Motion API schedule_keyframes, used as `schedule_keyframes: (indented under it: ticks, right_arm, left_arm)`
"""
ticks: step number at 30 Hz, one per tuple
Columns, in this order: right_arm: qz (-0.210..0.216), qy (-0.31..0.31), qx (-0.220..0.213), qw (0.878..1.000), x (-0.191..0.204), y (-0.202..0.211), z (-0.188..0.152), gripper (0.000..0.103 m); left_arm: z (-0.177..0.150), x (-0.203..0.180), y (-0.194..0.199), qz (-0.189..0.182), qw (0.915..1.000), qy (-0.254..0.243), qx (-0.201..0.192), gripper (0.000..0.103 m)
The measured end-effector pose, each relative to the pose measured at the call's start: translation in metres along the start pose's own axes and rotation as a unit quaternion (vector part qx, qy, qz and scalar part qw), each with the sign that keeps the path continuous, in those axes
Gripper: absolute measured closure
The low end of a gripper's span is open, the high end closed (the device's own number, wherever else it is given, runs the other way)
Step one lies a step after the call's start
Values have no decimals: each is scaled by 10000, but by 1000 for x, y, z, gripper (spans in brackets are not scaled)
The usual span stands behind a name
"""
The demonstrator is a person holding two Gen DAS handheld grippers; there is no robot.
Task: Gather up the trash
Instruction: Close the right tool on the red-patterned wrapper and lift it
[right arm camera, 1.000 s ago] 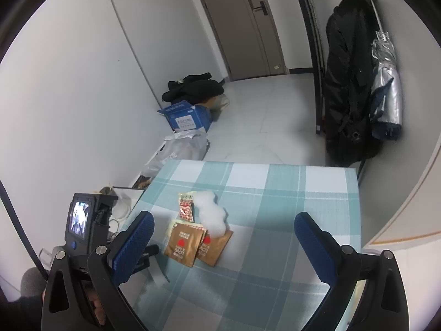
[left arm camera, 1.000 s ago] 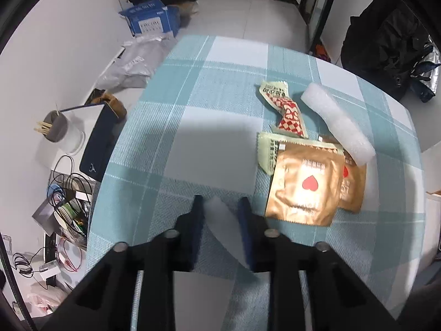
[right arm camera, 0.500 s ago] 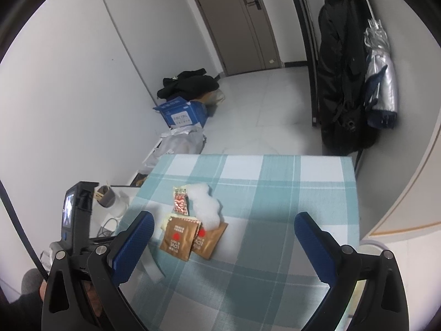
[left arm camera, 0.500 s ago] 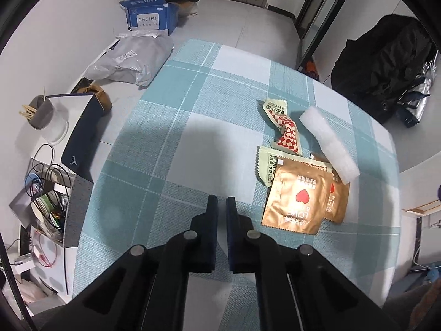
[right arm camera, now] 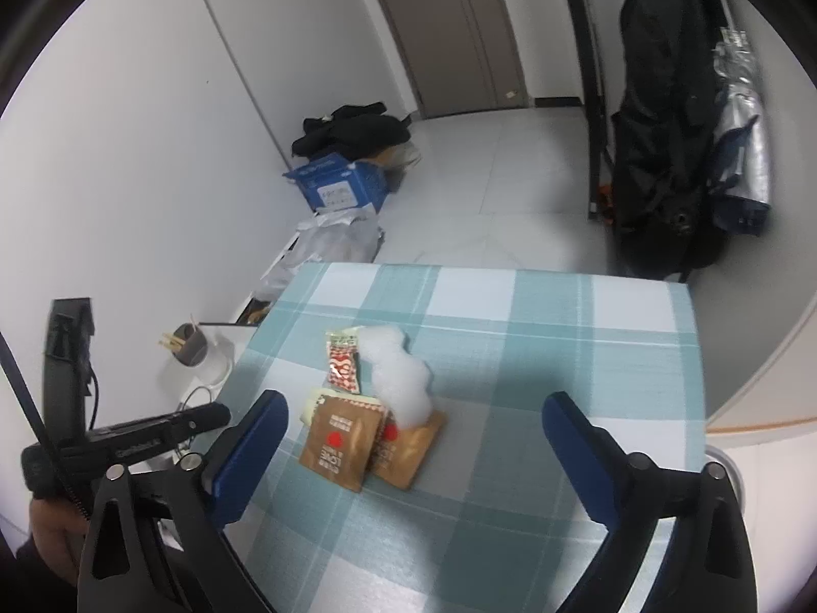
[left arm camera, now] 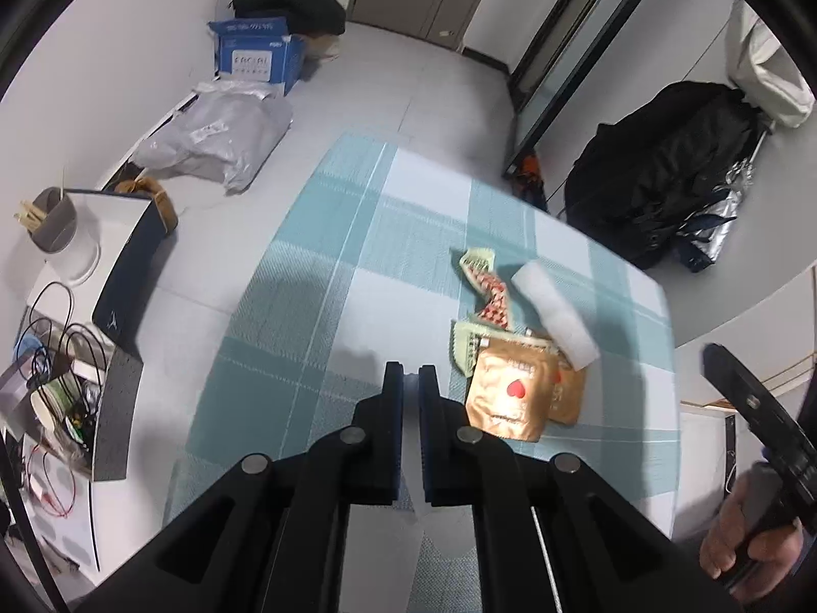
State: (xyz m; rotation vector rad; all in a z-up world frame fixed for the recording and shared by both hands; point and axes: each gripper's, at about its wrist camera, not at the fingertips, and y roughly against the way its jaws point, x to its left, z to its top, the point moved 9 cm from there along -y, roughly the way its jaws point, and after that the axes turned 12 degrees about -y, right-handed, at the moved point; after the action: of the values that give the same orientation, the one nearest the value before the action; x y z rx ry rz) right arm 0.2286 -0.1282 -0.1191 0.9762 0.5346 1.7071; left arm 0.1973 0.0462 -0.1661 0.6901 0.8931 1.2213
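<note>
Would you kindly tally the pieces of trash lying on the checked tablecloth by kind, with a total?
Shiny gold foil packets with a red heart: 2
Red-and-white patterned wrapper: 1
Pale green wrapper, partly under the front gold packet: 1
White foam strip: 1
Total: 5 pieces lying on the cloth.
</note>
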Motion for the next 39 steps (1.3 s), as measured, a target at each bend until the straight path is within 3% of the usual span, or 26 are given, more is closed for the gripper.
schedule_keyframes:
  ticks: [9,12,14,16,20,25,28,35,39]
  right_arm:
    - [249,554,420,9973,37,-35,25,18]
    - [304,1046,761,9911,58,-61,25,26]
    - [370,1342,1162,9834,71,-83,19,37]
    - [367,1507,1652,9740,80,-107,11,41]
    - [174,1893,2121,9586,90,-141,1,41]
    - [-261,2193,2374,9460,90,-171,-5,43]
    - [-451,2068,2704,9392,83,-180,-13,61]
    - [-630,2479,2630,9303,88,-180,-23,69]
    - [-580,2474,2553,9329,91,-178,-20,77]
  left_arm:
    - [7,9,11,-203,9995,-49,-240,101]
    - [7,13,10,-283,9994,11,-211,101]
    - [8,17,10,-273,9994,19,-229,101]
    - [9,19,12,-323,9992,52,-238,101]
    - [10,23,14,-396,9988,133,-251,101]
    - [9,27,13,-462,9985,203,-204,101]
    - [9,30,13,-493,9983,252,-185,101]
    - [10,30,15,-522,9981,267,-213,101]
    - [9,29,16,-529,9980,286,-216,101]
